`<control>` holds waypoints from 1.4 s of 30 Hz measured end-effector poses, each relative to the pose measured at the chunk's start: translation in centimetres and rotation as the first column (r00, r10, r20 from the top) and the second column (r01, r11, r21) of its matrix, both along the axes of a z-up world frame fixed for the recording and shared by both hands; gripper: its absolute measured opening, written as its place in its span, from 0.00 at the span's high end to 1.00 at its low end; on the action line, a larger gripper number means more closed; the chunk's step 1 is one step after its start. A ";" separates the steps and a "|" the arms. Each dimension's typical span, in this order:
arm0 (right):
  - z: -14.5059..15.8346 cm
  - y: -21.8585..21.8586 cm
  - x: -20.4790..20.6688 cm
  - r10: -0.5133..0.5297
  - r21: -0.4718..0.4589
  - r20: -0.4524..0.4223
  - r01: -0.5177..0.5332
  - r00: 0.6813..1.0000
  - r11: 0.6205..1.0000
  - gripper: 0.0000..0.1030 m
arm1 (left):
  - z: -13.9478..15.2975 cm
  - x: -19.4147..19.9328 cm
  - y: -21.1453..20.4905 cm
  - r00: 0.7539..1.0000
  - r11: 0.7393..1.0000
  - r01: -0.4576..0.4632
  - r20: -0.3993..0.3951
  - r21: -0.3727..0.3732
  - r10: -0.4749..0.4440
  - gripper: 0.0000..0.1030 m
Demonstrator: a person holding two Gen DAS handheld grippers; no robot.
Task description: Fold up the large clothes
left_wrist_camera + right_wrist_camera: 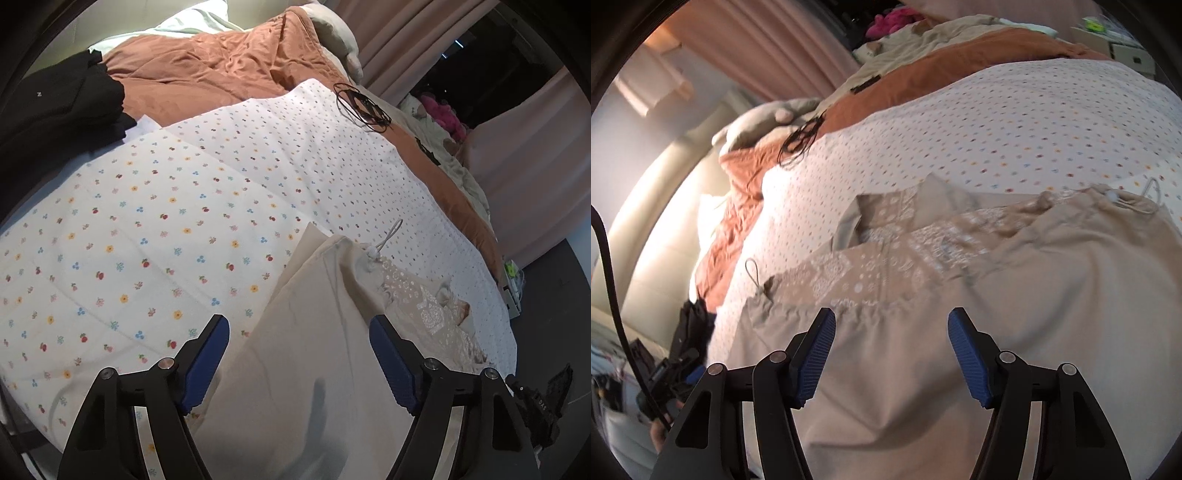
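My left gripper (pixel 299 332) hangs over a beige garment (pixel 310 362) on the bed, blue-padded fingers (pixel 207 362) spread wide either side of the cloth; beneath lies a white floral sheet (pixel 147 229), with black clothes (pixel 62 107) and an orange quilt (pixel 207 66) beyond

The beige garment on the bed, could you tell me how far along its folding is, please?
Done: the beige garment lies spread on the floral sheet. In hand: nothing; left gripper and right gripper hover open over it. Left: every fold, apparently.
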State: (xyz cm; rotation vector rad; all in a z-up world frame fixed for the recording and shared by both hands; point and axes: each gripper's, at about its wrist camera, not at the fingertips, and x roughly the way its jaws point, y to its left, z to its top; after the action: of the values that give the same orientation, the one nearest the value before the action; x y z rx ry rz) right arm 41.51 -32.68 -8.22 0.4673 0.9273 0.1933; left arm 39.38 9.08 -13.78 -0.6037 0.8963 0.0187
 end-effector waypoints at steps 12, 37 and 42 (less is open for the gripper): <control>-4.6 7.3 3.5 0.109 -0.198 -0.155 -0.139 0.982 0.970 0.48 | -3.0 -1.9 2.0 0.998 1.000 -0.018 -0.057 -0.022 0.017 0.27; -7.7 6.5 10.6 0.069 -0.303 -0.128 -0.106 0.989 0.947 0.98 | -5.9 -1.8 1.8 0.993 1.000 0.010 -0.121 0.022 -0.008 0.28; -6.9 6.2 10.7 0.056 -0.266 -0.146 -0.094 0.988 0.960 0.97 | -5.9 -2.7 2.0 0.992 1.000 0.015 -0.129 0.012 -0.013 0.34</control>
State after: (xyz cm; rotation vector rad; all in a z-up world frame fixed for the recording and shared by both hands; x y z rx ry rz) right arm 52.22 -26.53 -15.12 0.1922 1.0896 0.1009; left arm 36.70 11.06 -19.69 -0.5894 1.0248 0.0508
